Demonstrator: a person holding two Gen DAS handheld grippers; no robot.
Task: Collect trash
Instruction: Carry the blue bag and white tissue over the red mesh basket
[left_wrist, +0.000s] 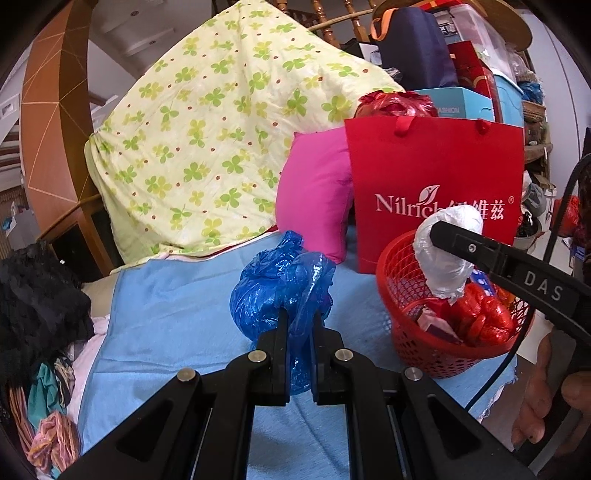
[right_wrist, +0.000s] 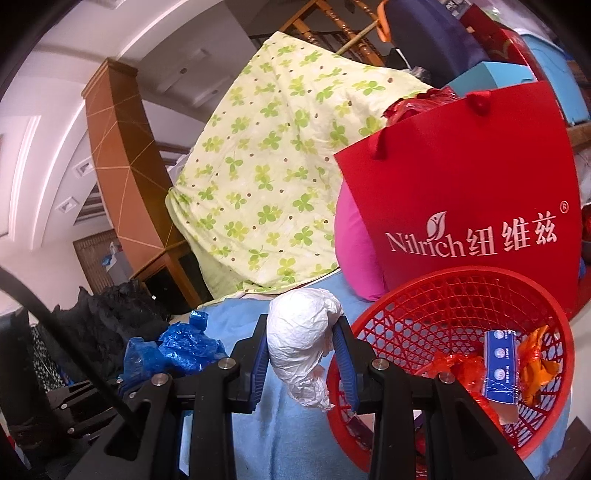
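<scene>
Your left hand-held gripper (left_wrist: 299, 321) is clenched on a crumpled blue plastic bag (left_wrist: 280, 284), which hangs above the light blue cloth (left_wrist: 177, 310), just left of the red mesh basket (left_wrist: 436, 354). Your right hand-held gripper (right_wrist: 301, 332) grasps a wadded white plastic bag (right_wrist: 299, 332), held at the basket's (right_wrist: 480, 291) left rim, above the cloth. In the basket lie red wrappers (right_wrist: 454, 365), a blue box (right_wrist: 498, 365) and an orange scrap (right_wrist: 535, 354). Just behind it stands a red paper bag (left_wrist: 436, 177), with a pink pillow (left_wrist: 314, 192) beside that and a clover-print quilt (left_wrist: 207, 129) further left.
</scene>
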